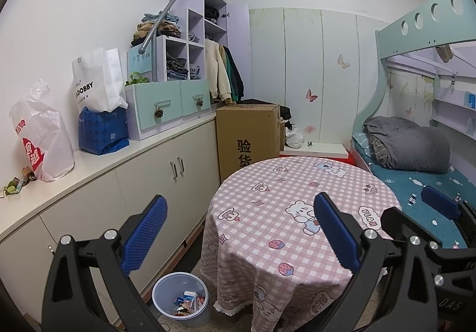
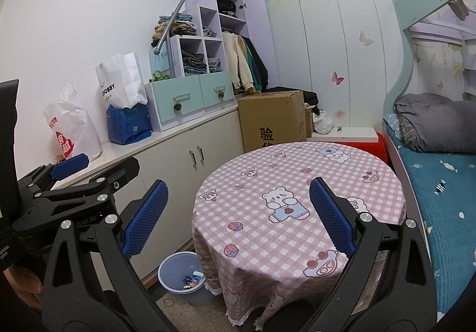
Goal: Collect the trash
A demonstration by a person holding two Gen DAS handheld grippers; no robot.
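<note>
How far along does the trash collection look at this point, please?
Done: wrappers already lie in the bin, and the table shows no litter. In hand: nothing; the left hand-held gripper and right hand-held gripper are open. Left: possibly the scraps on the counter.

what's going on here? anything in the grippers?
Nothing held. A person holds both grippers up over the round table; the left gripper and right gripper are both open and empty. The checked tablecloth shows no loose items on top. The bin on the floor beside the table already has wrappers in it. Some small scraps sit on the counter near a plastic bag.
</note>
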